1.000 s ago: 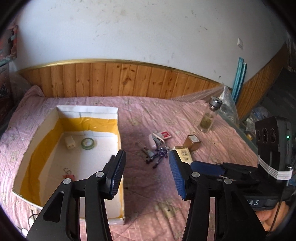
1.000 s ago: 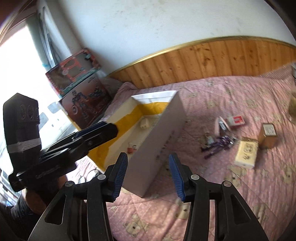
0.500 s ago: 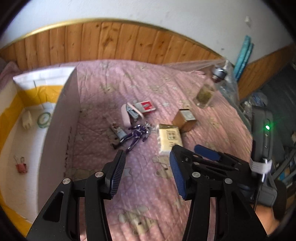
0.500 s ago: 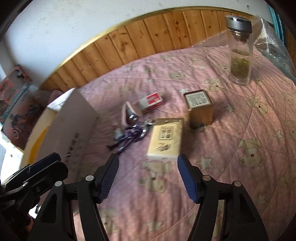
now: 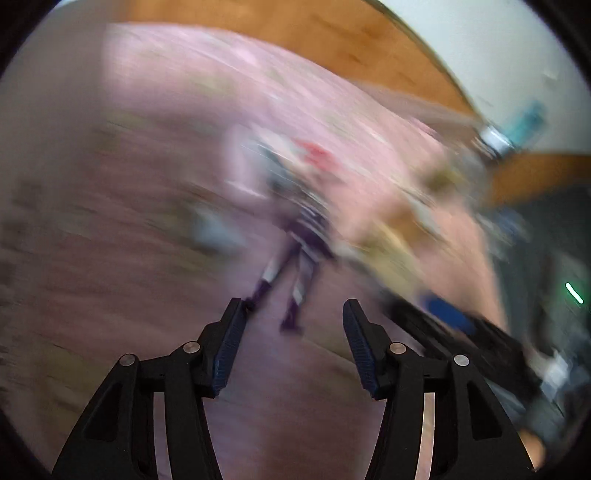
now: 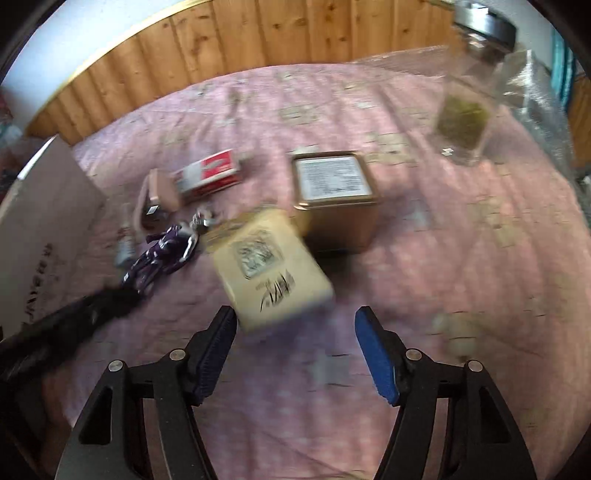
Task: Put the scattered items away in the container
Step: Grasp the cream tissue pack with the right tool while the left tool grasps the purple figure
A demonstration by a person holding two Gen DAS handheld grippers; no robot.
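Pink quilted bedding formed the work surface, backed by wood panelling and a white wall. Scattered items were grouped near the middle: a cream box lying flat, a gold tin just behind it, a red-and-white pack, a purple figure and a glass jar standing upright further back. Only one wall of the container, a white carton, was seen at the left edge, well apart from most items. The right gripper was angled down with its jaws spread and nothing held; the near end of the cream box lay just ahead of the left pad, not yet between the fingers, which suggested that this box was the intended pick and that the width was set to clear it. The left gripper was seen in a heavily blurred view; its jaws were opening, with nothing clamped, and the legs of the purple figure lay just ahead of the gap. Both tools appeared aimed at separate items so that two could be collected together.
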